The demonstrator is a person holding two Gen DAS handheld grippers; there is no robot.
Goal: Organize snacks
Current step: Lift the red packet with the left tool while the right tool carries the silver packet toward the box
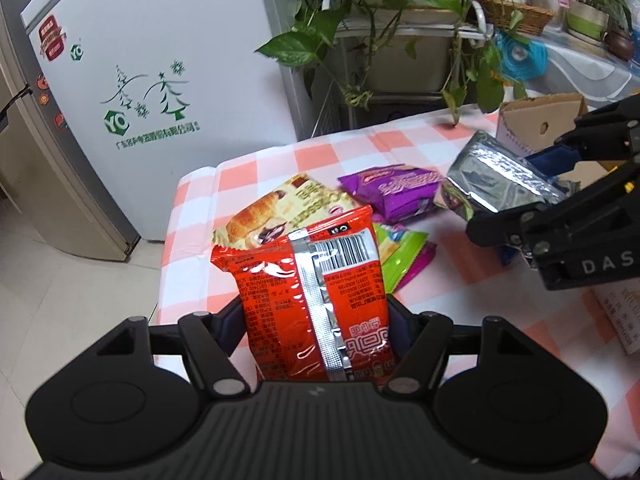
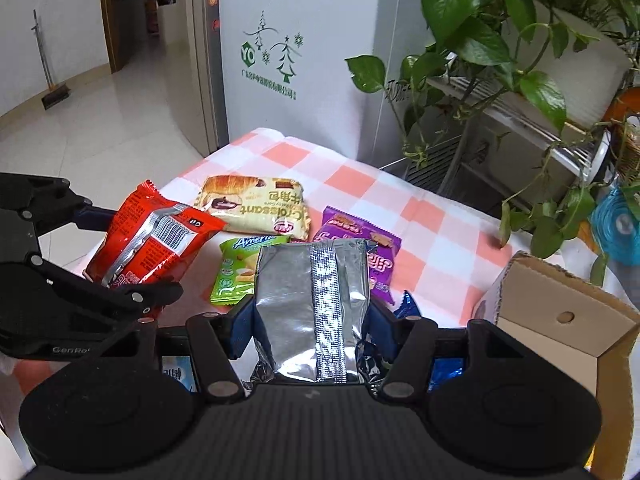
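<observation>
Gripping red bag point(image 1: 316, 292) w/ left gripper point(image 1: 316, 320), silver bag point(image 2: 316, 304) w/ right gripper point(image 2: 312, 320), jaws half-closed; box point(image 2: 560, 320) at 3 o'clock, prob. their destination.

The tablecloth point(image 2: 420, 216) is a check of salmon-orange and white squares. The packet point(image 1: 316, 300) at six o'clock in the left wrist view is glossy red with a silver seam, small white print and a black-and-white barcode. The packet point(image 2: 316, 308) at six o'clock in the right wrist view is plain crinkled silver foil with a glittering seam. At twelve o'clock from it lies a cream croissant bag point(image 2: 256, 206) with a golden-brown pastry picture and brown lettering. A lime-green packet point(image 2: 236, 276) sits at ten o'clock, a purple packet point(image 2: 380, 248) at one o'clock. The box point(image 2: 560, 320) at three o'clock is plain brown cardboard. The fridge point(image 2: 300, 40) is white with green tree drawings.
</observation>
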